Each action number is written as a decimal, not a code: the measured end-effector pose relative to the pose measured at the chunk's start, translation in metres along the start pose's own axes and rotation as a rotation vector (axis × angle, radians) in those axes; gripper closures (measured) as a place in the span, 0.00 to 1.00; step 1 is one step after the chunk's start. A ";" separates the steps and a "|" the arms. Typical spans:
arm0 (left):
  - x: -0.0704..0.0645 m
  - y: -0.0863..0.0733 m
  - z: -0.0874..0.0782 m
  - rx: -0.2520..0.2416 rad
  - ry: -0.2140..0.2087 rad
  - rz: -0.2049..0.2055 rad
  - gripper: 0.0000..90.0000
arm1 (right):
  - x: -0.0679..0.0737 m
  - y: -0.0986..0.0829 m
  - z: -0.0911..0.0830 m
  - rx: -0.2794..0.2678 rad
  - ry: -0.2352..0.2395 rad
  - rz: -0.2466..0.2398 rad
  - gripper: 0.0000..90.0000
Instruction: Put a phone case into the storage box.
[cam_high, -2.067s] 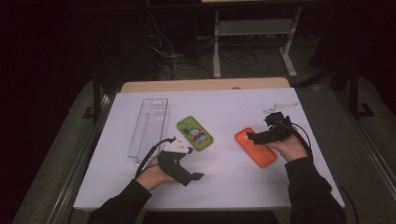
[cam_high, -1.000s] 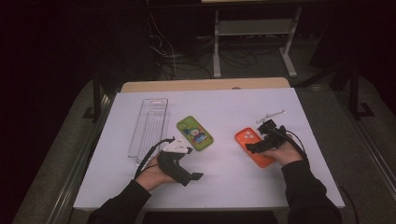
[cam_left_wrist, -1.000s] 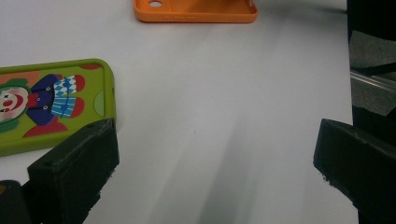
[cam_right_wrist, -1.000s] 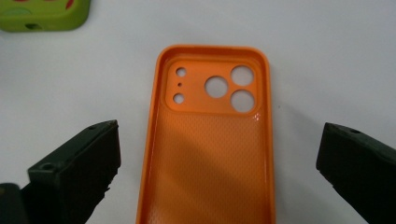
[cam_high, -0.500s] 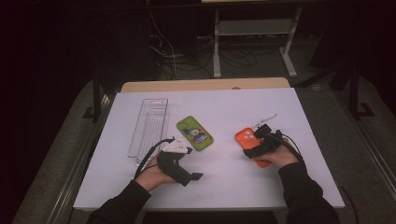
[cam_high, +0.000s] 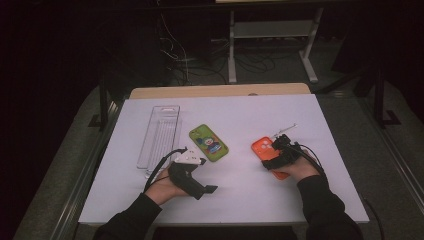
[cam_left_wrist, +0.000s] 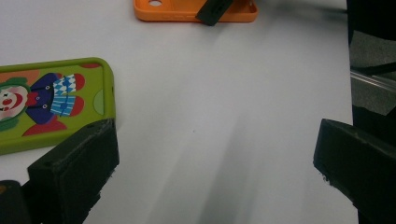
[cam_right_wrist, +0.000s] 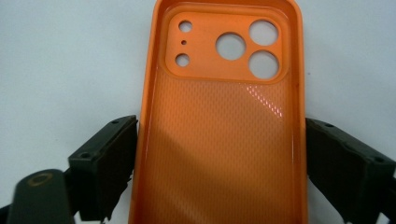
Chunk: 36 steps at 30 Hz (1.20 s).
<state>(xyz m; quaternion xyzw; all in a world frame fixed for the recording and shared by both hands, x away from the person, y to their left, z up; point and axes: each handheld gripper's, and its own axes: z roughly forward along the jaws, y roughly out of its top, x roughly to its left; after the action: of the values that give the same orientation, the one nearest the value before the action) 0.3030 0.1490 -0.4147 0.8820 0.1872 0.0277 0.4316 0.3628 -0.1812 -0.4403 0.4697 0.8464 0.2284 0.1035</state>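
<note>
We have the right gripper (cam_right_wrist: 219, 158) spread wide around the orange phone case (cam_right_wrist: 224, 130), flat on the white table (cam_high: 240, 125) | squeeze slowly, both sides together | left gripper (cam_left_wrist: 210, 172) wide apart, holding nothing, beside the green phone case (cam_left_wrist: 51, 100)

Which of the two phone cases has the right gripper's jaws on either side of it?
The orange phone case. The right gripper straddles it, open side up; the green one lies apart, nearer the left gripper.

L gripper (cam_high: 192, 172) low w/ jaws wide; R gripper (cam_high: 278, 150) jaws spread (both hand-held)
</note>
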 end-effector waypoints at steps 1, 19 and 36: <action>0.000 0.000 0.000 0.000 0.000 0.000 0.00 | 0.000 0.000 0.000 0.000 0.000 0.000 0.15; 0.000 0.000 0.000 0.000 -0.002 0.000 0.00 | -0.004 0.000 -0.005 -0.010 0.019 0.015 0.17; 0.019 0.029 -0.013 -0.020 -0.013 0.024 0.00 | -0.014 0.025 -0.044 -0.079 0.116 -0.211 0.17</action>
<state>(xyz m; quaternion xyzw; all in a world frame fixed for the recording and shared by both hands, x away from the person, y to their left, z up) 0.3266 0.1490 -0.3865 0.8800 0.1732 0.0290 0.4412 0.3725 -0.1943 -0.3903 0.3596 0.8860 0.2763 0.0964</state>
